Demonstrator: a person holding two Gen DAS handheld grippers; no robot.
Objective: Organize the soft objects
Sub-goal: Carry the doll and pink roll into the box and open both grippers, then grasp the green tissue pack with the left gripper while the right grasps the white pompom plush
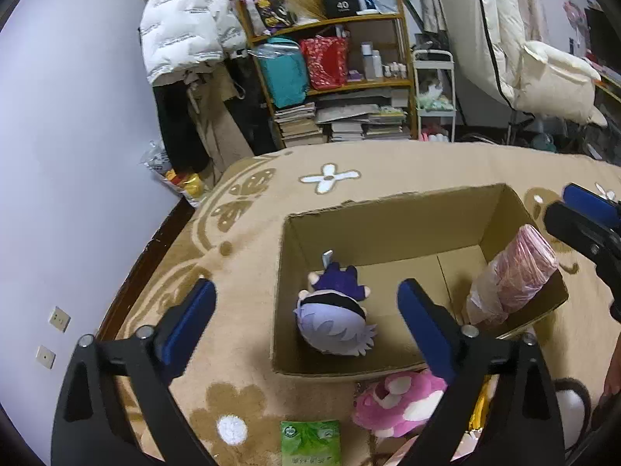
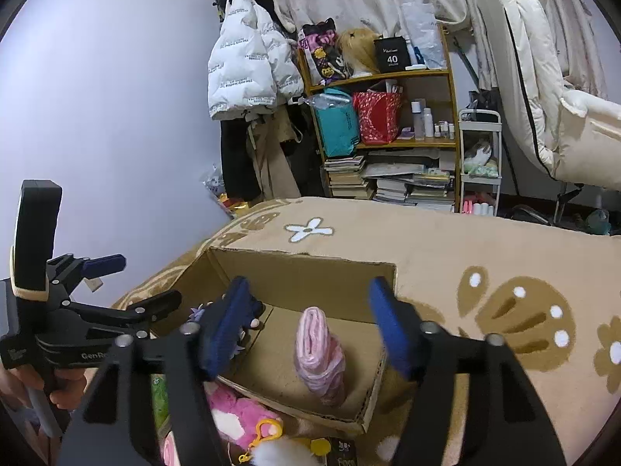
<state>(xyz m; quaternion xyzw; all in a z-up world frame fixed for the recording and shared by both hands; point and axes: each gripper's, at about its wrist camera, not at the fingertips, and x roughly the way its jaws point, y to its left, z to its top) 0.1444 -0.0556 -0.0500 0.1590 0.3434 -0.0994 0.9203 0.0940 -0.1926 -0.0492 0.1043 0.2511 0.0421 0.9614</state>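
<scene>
An open cardboard box (image 1: 388, 225) sits on a tan flowered rug. A plush doll (image 1: 333, 310) with lavender hair and a purple body lies in its left part. A pink roll in clear wrap (image 1: 512, 275) leans against the right wall. My left gripper (image 1: 306, 295) hangs open over the doll, its pads apart from it. My right gripper (image 2: 308, 295) is open above the pink roll (image 2: 322, 353), not touching it. It also shows at the right edge of the left wrist view as the right gripper (image 1: 582, 213). The left gripper (image 2: 143, 281) appears at left, held by a hand.
A pink plush (image 1: 396, 404) and a green tissue pack (image 1: 310, 442) lie on the rug in front of the box. A yellow clip with white fluff (image 2: 268, 435) lies close by. A crowded wooden shelf (image 1: 330, 77), a white jacket (image 1: 182, 27) and a white cart (image 1: 434, 93) stand behind.
</scene>
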